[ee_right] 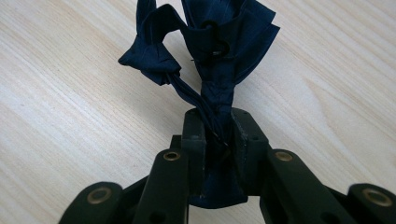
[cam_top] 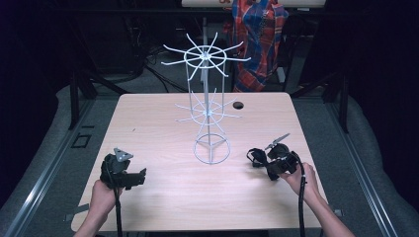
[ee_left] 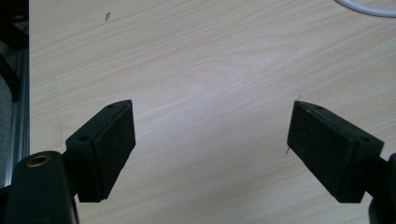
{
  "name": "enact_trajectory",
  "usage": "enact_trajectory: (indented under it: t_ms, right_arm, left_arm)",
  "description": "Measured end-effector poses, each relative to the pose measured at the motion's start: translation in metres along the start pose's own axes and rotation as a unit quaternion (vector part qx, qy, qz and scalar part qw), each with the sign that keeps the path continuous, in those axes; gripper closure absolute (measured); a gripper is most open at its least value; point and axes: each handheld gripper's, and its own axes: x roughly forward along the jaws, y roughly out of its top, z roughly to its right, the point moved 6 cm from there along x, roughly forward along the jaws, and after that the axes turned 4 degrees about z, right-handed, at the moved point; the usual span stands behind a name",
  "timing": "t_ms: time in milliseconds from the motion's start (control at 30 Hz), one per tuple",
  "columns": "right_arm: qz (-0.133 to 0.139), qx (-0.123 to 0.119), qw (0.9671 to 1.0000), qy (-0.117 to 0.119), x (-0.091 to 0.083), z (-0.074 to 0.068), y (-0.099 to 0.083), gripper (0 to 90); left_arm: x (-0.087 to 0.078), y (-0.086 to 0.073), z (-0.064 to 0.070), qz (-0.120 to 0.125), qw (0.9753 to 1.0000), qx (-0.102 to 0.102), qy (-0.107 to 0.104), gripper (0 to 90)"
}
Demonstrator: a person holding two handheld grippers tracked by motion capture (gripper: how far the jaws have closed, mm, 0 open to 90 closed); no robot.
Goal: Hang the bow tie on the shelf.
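Table (cam_top: 163, 197), light wood-grain top w/ a small dark round hole (cam_top: 238, 105) near its far edge; we log the items on and around it as follows. Wire rack (cam_top: 207, 106), white, standing upright at table centre: ring base, thin vertical rods, two tiers of radial hooks, upper tier wider than lower. Left gripper (cam_top: 140, 177), held in the person's left hand (cam_top: 101, 195) at the near-left of the table, grey three-cornered plate on top, cable trailing back toward the near edge; in the left gripper view its jaws stand wide apart w/ only bare tabletop between them, and a bit of the rack's white base ring (ee_left: 369, 8) shows at the top-right corner. Right gripper (ee_right: 218, 133), held in the right hand (cam_top: 300, 180) at the near-right, well apart from the rack base; its jaws are pressed in on a dark navy fabric item (ee_right: 210, 51), pinching a narrow gathered part of it. Fabric item is folded and bunched (we can't tell what kind of item it is), w/ a black loop or clasp on it, and lies on the tabletop ahead of the jaws, between right gripper and rack base. Plaid cloth (cam_top: 259, 34), red/blue, hanging beyond the far edge of the table.
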Motion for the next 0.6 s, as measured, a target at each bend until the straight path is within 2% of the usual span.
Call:
enact_trajectory:
  t_ms: [200,333,433,600]
  right_arm:
    - [-0.001,0.001,1.0,0.001,-0.004,0.001,0.001,76.9]
    - [0.013,0.01,0.9999,0.003,-0.004,0.0,0.002,76.9]
    - [0.009,0.003,1.0,0.0,-0.008,0.001,0.003,76.9]
    - [0.023,0.009,0.9997,0.002,-0.011,0.001,0.005,77.0]
  left_arm:
    - [0.0,0.0,0.0,0.0,1.0,0.0,0.0,15.5]
    - [0.0,0.0,0.0,0.0,1.0,0.0,0.0,15.6]
    - [0.0,0.0,0.0,0.0,1.0,0.0,0.0,15.5]
    - [0.0,0.0,0.0,0.0,1.0,0.0,0.0,15.6]
